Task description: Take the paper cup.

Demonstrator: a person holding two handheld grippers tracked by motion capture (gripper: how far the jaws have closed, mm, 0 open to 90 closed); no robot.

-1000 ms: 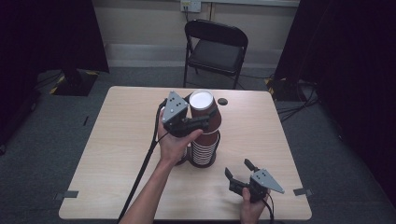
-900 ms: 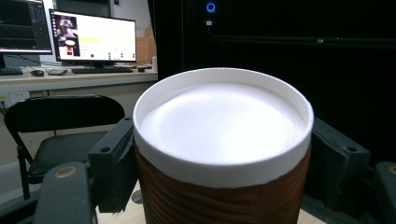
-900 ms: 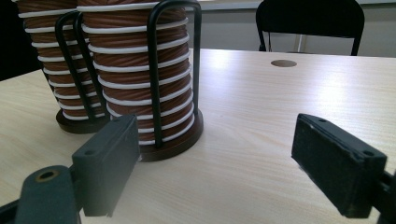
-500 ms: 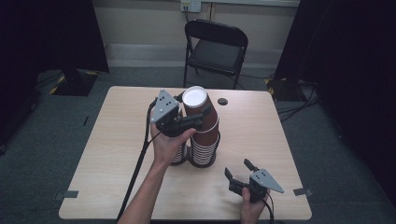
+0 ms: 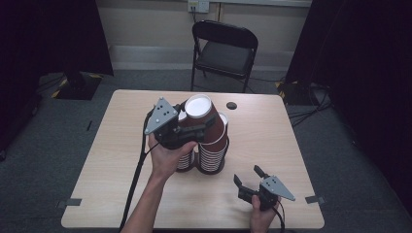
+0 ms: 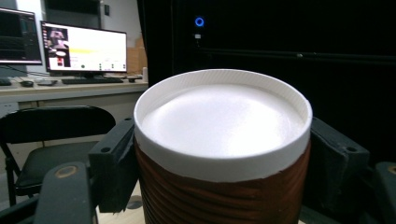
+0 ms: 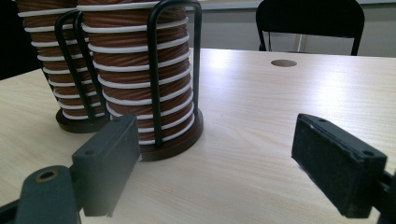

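Observation:
A brown ribbed paper cup [image 5: 199, 108] with a white rim hangs tilted above the table, and my left gripper [image 5: 206, 127] is shut on its sides. The left gripper view has this cup [image 6: 222, 121] close up, squeezed by the left gripper [image 6: 224, 164] from both sides. Below it, two stacks of the same cups [image 5: 214, 150] stand in a black wire holder [image 7: 173, 140] at mid table. My right gripper [image 5: 247, 174] rests near the front right edge, open and holding nothing. The right gripper [image 7: 224, 163] faces the cup stacks [image 7: 135, 70] from a short way off.
The wooden table [image 5: 121, 145] has a small round hole [image 5: 231, 105] at its far side. A black folding chair [image 5: 226, 48] stands behind the table. Dark curtains hang on both sides, and the left gripper's cable [image 5: 136, 174] trails off the front edge.
My left gripper has carried the cup to the left and slightly up, away from the top of the stacks. The right gripper has stayed put.

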